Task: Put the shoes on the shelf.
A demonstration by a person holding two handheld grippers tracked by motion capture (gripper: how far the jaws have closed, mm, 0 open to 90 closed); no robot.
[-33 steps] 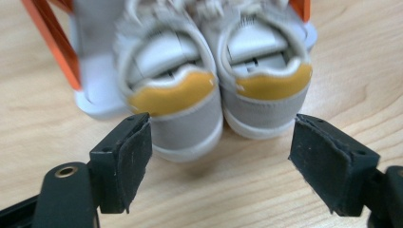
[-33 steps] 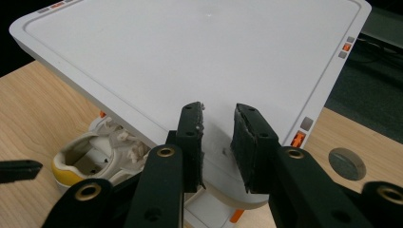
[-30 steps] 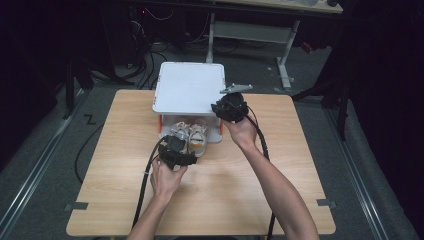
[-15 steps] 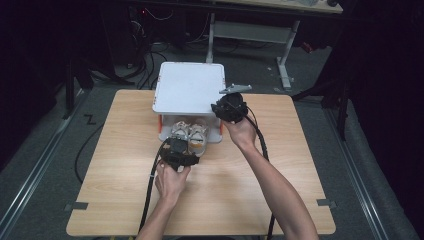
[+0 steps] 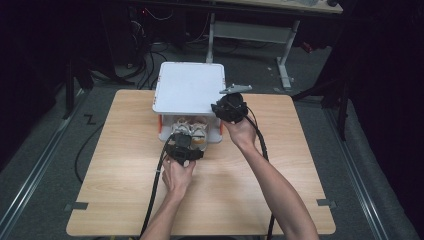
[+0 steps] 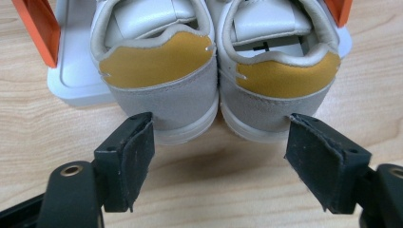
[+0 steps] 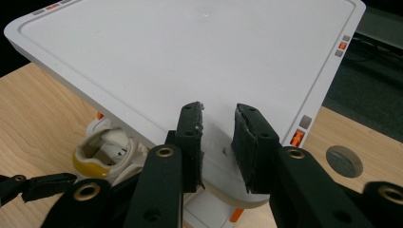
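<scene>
A pair of white shoes point(image 5: 190, 129) with yellow heel tabs stands in a white box base point(image 5: 162, 131), heels toward me. The box's flat white lid point(image 5: 187, 87) is raised above them. My left gripper point(image 5: 184, 149) sits on the table just in front of the heels. Its jaws are open wide on either side of the two heels point(image 6: 157, 71) without touching them point(image 6: 221, 137). My right gripper point(image 5: 225, 106) is at the lid's front right corner. Its pads lie a narrow gap apart over the lid's top point(image 7: 218, 111), with nothing pinched between them.
Orange fittings point(image 6: 38, 28) stand at the sides of the box. The wooden table point(image 5: 250, 190) has free room in front and to the right, with a round plug point(image 7: 344, 161) set into it. Cables trail from both grippers toward me. A metal desk frame point(image 5: 280, 50) stands behind.
My left gripper has crept slightly closer to the shoes' heels. The right gripper and the lid have not moved.
</scene>
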